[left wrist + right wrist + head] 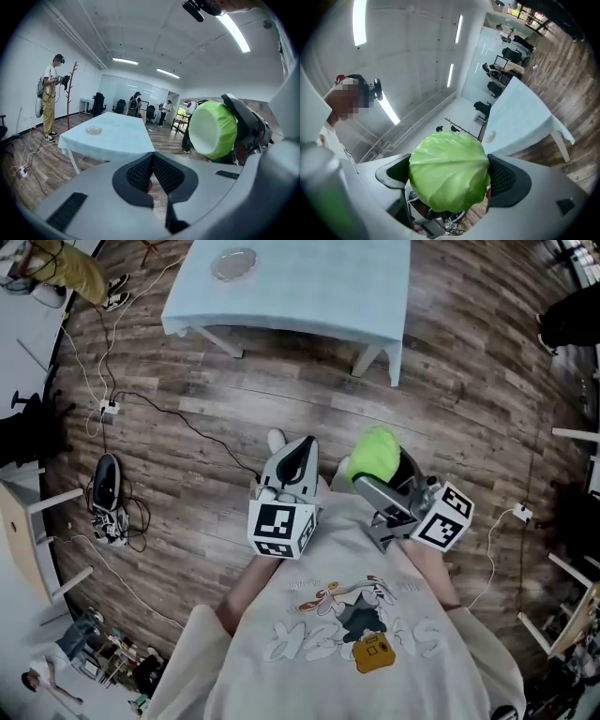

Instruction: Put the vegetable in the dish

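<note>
Right gripper (382, 476): jaws spread wide and pressed on a cabbage (449, 171), one pad on each flank of the round green head, which fills the whole span between them in the right gripper view. Left gripper (152, 169): pads closed together and carrying nothing, though a small pinkish spot shows low in the slit and I cannot say whether that is floor seen through the gap or something else. Both units sit close in front of the person's chest, side by side, above bare wood floor. Dish (233, 263): small, shallow, clear-looking, alone on a table (319, 292) under a pale blue cloth, well apart from the grippers at the far side of the floor. Nothing lies in it. Step in hand, as I read it: the pick is done and the carry is what remains, since the vegetable is nowhere near its target. Next move calls for covering the whole stretch to the table, bringing the right gripper over the dish, lowering until the head rests in it, and only then easing the grip off. Notes for that: the hold is a wide one on a smooth, rounded leaf surface, so I would keep the gripper level and avoid jerks. A black cable (187, 423) trails across the floor to the left of the path. A round head on a shallow dish may roll, so release low, with the left gripper free to steady it.
</note>
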{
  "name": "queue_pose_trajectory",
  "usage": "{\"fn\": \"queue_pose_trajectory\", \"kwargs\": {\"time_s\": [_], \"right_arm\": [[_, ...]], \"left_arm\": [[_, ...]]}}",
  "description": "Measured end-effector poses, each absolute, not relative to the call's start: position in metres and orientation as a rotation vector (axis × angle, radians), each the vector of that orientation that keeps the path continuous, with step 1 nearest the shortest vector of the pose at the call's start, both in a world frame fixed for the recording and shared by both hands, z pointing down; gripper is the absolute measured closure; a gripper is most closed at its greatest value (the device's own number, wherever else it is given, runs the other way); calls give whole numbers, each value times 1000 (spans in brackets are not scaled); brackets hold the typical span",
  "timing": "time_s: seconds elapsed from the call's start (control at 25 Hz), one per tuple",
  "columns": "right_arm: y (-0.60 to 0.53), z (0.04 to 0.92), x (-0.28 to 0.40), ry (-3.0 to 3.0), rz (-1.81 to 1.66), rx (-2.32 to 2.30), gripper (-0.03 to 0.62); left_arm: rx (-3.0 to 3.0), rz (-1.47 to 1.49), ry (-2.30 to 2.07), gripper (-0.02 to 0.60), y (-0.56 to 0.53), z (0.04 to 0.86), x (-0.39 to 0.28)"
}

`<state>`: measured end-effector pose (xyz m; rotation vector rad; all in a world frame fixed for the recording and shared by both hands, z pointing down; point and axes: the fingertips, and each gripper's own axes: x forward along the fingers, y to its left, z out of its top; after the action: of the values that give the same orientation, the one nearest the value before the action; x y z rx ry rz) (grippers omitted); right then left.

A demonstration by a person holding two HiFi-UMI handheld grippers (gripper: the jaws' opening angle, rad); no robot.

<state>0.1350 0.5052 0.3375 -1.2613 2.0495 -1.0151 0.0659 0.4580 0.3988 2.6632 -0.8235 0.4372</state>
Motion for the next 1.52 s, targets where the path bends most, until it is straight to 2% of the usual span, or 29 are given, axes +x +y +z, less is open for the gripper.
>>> {"fn": "queue_pose_trajectory", "kwargs": {"time_s": [0.4,0.76,1.32,1.52], "right_arm": [[544,340,167,2088,-952,-1337,98],[518,343,190,2082,-971,-1328,98],[366,327,194,2150,-1002,-1248,98],[294,316,181,2168,-990,-1258,98]], "left_arm": [[2699,459,-896,574,499,385,89],[2657,475,-901,574,472,396,107],[2595,414,-946,574,323,392,115],[2596,385,-954,574,252,380,99]]}}
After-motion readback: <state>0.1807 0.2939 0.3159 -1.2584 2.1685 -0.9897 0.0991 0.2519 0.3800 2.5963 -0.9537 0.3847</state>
